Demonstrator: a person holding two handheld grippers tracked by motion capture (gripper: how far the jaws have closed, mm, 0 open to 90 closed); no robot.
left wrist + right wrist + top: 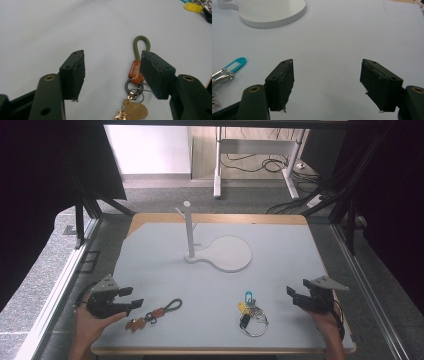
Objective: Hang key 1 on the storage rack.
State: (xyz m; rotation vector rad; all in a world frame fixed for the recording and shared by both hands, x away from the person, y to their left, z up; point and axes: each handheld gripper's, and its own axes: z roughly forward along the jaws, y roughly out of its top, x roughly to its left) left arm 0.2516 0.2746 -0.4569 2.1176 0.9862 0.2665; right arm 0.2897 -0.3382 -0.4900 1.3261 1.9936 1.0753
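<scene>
High view. Desk (280,270): pale grey top, wood edge. Left gripper (131,299), held in the left hand (90,322) at the near left edge: fingers spread wide, gripping nothing. Right gripper (291,295), held in the right hand (327,322) at the near right edge: fingers parted, likewise empty. Cord keychain (155,312): olive loop, brown leather tab, gold charm; lies flat just beyond the left fingers. Key bunch (250,312): blue tag, yellow tag, dark fob, large steel ring; lies well apart from the right fingers, toward the left gripper. White stand (220,251): upright post with side pegs on a round flat base, nothing hung on it; far ahead of both grippers.

Left gripper view. Cord keychain (136,75) lies between the open fingers, close against the right-hand finger (156,73); whether it touches cannot be told. Lettering on the tab is unreadable. Yellow tag (193,7) at far upper right.

Right gripper view. Bare desk between the fingers (280,83). Blue tag (235,63) and key blades lie left of the fingers; stand base (274,15) beyond.
</scene>
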